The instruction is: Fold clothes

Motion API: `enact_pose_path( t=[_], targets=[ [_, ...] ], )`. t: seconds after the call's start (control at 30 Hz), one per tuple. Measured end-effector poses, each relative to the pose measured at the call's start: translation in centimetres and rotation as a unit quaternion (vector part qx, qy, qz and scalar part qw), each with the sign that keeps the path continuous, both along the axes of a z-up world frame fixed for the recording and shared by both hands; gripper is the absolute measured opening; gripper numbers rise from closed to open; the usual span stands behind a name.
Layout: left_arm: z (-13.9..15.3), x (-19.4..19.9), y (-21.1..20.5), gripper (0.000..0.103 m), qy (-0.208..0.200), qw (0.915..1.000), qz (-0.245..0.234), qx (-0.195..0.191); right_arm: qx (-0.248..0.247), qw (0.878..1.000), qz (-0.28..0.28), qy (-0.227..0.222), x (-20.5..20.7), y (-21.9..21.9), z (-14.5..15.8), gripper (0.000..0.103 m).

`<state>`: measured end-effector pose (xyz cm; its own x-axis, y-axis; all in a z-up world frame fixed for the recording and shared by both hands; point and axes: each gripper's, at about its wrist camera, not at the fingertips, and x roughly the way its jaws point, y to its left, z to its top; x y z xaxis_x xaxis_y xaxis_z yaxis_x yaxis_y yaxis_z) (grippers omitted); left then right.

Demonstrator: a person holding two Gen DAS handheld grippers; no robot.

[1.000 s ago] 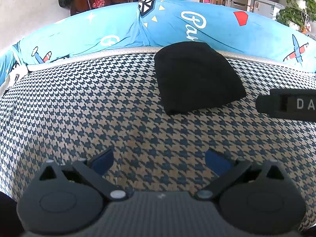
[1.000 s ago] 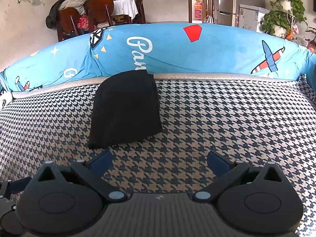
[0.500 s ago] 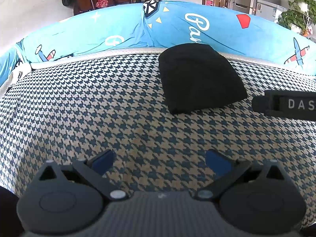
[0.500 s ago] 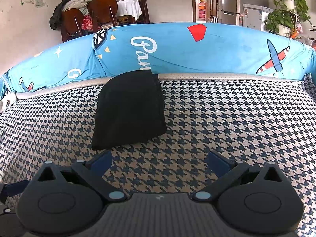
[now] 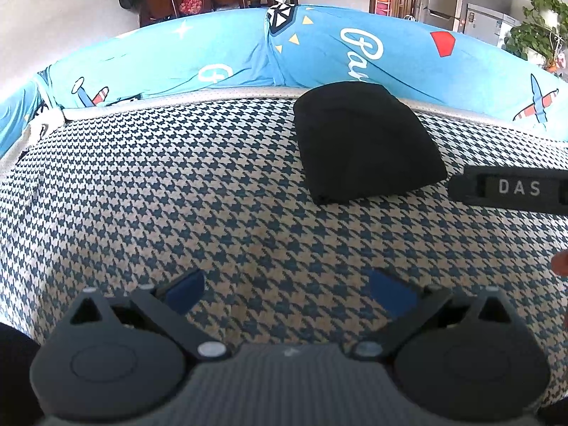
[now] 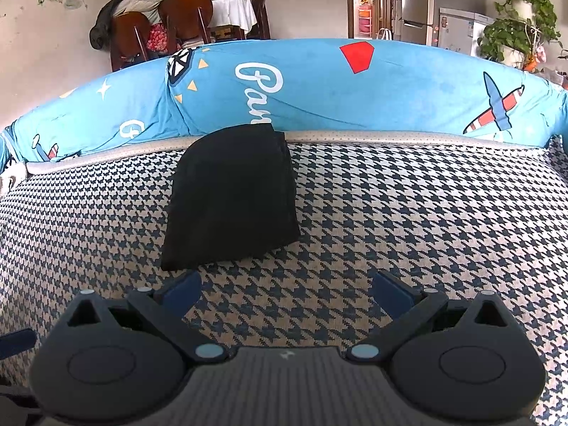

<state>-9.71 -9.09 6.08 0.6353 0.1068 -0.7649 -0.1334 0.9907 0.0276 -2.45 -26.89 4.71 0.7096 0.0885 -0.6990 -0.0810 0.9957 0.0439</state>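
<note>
We see both grippers, left (image 5: 285, 293) and right (image 6: 287, 293), w/ jaws apart, empty; folded black garment (image 6: 232, 195) on sofa seat (image 6: 408, 213), fold layers indistinct.

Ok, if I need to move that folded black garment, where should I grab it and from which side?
Probably by its near edge. The black garment lies flat on the houndstooth cover, far end against the blue cushion, so only the near side is free. The right gripper, open, sits just short of the near right corner, which looks the closest; slide one finger under that corner and pinch.
</note>
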Motion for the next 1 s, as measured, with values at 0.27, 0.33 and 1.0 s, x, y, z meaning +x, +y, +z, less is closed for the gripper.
enact_pose_path(
  t=[0.27,0.33,1.0],
  targets=[
    [0.4,-0.4,-0.2,0.103,-0.003,1.0000,0.002,0.006,0.000,1.000,0.001,0.000,-0.1,-0.1,0.0,0.103],
    [0.5,-0.4,-0.1,0.103,-0.004,1.0000,0.003,0.008,0.000,1.000,0.001,-0.001,-0.2,-0.1,-0.1,0.103],
    [0.7,-0.9,-0.1,0.103,-0.006,0.9995,-0.002,0.031,-0.001,1.000,0.000,0.006,-2.0,0.0,0.0,0.103]
  ],
)
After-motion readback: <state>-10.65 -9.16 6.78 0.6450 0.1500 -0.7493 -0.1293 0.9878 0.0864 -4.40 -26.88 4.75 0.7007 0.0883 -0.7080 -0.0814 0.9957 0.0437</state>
